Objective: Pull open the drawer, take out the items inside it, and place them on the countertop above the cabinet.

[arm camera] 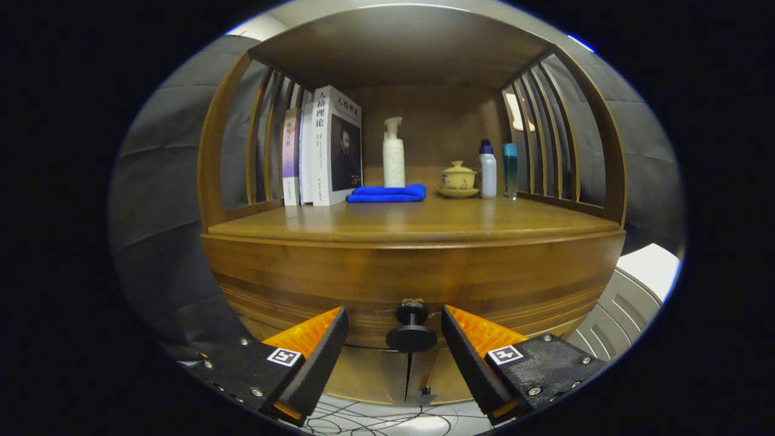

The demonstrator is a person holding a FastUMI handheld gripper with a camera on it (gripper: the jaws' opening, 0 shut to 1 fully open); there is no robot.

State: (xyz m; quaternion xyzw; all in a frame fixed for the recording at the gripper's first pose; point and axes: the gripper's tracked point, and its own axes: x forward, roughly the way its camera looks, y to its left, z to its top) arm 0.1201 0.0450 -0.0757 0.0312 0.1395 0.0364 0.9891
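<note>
I have the gripper [395,339] level and square to the cabinet front, fingers spread wide apart with the drawer knob [412,330] sitting in the gap between them at 12 o'clock, touched by neither pad as far as I can tell. The drawer [412,278] looks fully closed, its front flush under the countertop [418,221], so I judge nothing of the task is done: the pull, the unloading and the placing all remain, and whatever is inside is hidden from me.

Beyond the drawer front, on the countertop, a folded blue cloth [387,194] lies at 12 o'clock with a white pump bottle [393,154] just behind it. Books [330,148] stand at 11 o'clock. At 1 o'clock sit a lidded tea bowl on a saucer [458,180] and two small bottles [497,168].
</note>
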